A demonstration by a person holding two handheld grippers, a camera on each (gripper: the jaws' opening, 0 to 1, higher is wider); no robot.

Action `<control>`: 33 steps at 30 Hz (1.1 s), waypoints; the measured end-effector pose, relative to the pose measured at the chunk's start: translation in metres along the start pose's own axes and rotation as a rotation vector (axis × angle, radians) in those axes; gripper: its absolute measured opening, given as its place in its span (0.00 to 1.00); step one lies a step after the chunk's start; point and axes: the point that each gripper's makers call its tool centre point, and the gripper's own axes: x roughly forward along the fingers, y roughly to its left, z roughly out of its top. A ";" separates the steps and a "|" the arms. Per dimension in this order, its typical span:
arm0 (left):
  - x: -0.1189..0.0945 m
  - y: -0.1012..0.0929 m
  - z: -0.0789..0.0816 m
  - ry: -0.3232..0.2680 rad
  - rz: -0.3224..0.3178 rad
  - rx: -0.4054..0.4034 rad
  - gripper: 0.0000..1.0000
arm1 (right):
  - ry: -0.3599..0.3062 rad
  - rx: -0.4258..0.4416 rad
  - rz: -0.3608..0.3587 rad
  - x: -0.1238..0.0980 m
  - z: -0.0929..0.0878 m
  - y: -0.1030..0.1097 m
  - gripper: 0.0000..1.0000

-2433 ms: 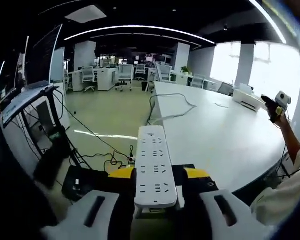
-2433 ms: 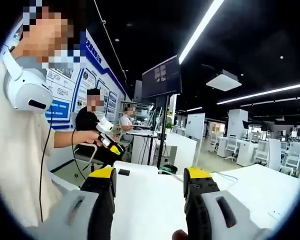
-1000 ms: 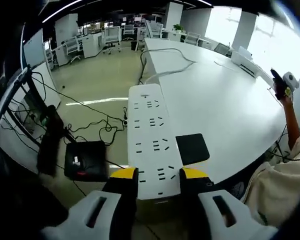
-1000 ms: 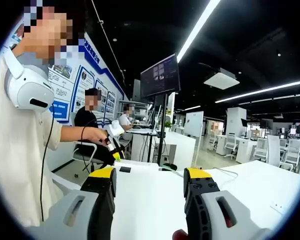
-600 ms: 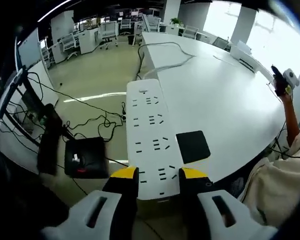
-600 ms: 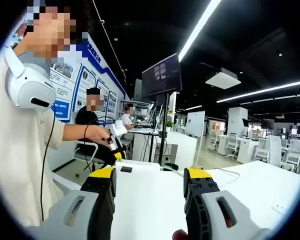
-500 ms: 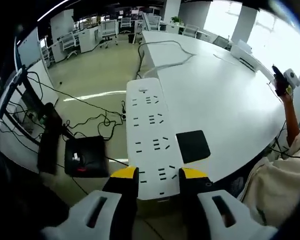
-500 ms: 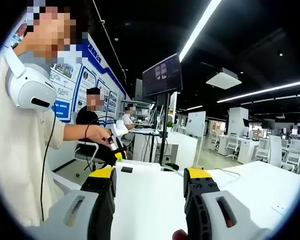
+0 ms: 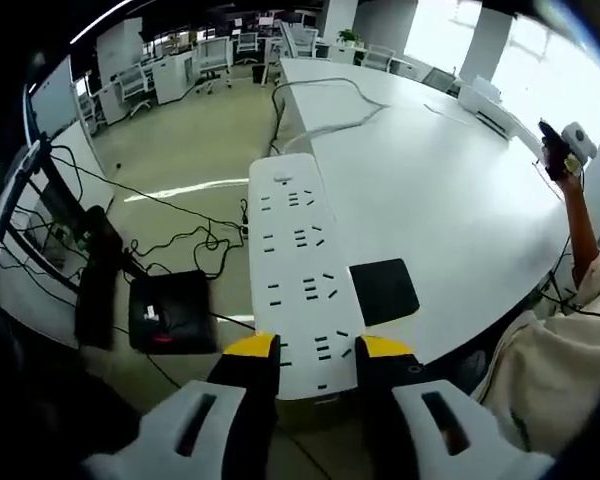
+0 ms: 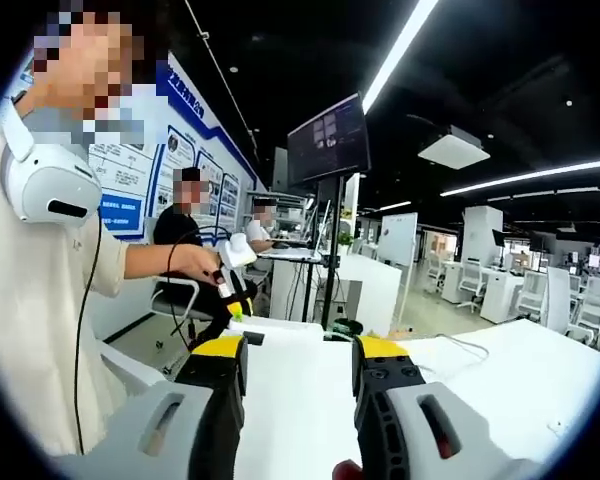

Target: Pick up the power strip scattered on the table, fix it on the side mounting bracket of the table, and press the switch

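A long white power strip (image 9: 298,270) with several socket rows points away from me. My left gripper (image 9: 315,348) is shut on its near end, yellow-tipped jaws pressing both long sides. The strip hangs over the floor beside the white table's (image 9: 450,230) curved edge, next to a black rectangular pad (image 9: 383,291) on the tabletop. My right gripper (image 10: 300,352) stands open above the white table (image 10: 290,400) with nothing between its jaws. In the right gripper view, a person's hand holds the left gripper (image 10: 230,278) further back. At the far right of the left gripper view, a hand lifts the right gripper (image 9: 558,158).
A grey cable (image 9: 332,118) snakes over the far tabletop. On the floor lie a black box (image 9: 170,312) and loose black cables (image 9: 195,255). A monitor on a stand (image 10: 328,150) rises behind the table. Seated people (image 10: 185,240) are at desks beyond.
The left gripper has tilted down and carried the strip over the table edge, then held nearly still. The right gripper's jaws have drawn slightly closer together.
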 end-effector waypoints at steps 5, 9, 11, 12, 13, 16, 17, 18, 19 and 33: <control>0.000 -0.002 0.000 0.014 0.000 0.001 0.35 | 0.027 0.011 0.013 0.014 0.003 -0.006 0.30; -0.001 -0.001 -0.001 0.015 0.000 -0.001 0.34 | 0.063 0.032 0.021 0.025 0.002 -0.012 0.29; -0.001 -0.001 -0.001 0.016 0.000 0.000 0.34 | 0.086 0.029 0.031 0.033 0.003 -0.013 0.28; -0.001 -0.001 -0.001 0.016 0.000 0.000 0.34 | 0.097 0.027 0.037 0.036 0.003 -0.013 0.27; -0.001 -0.001 -0.001 0.017 0.000 0.001 0.34 | 0.109 0.025 0.042 0.040 0.003 -0.014 0.25; -0.001 -0.002 -0.001 0.018 0.000 0.001 0.34 | 0.123 0.066 0.077 0.053 0.007 -0.012 0.24; -0.001 -0.001 -0.001 0.017 0.001 0.001 0.34 | 0.134 0.062 0.099 0.060 0.008 -0.010 0.24; -0.001 -0.001 -0.001 0.017 0.001 0.001 0.34 | 0.146 0.050 0.110 0.065 0.008 -0.008 0.24; -0.001 -0.001 -0.001 0.017 0.001 0.001 0.34 | 0.155 0.047 0.115 0.069 0.007 -0.007 0.24; -0.002 -0.003 -0.001 0.002 0.005 -0.005 0.34 | 0.215 0.030 0.204 0.142 0.011 -0.009 0.21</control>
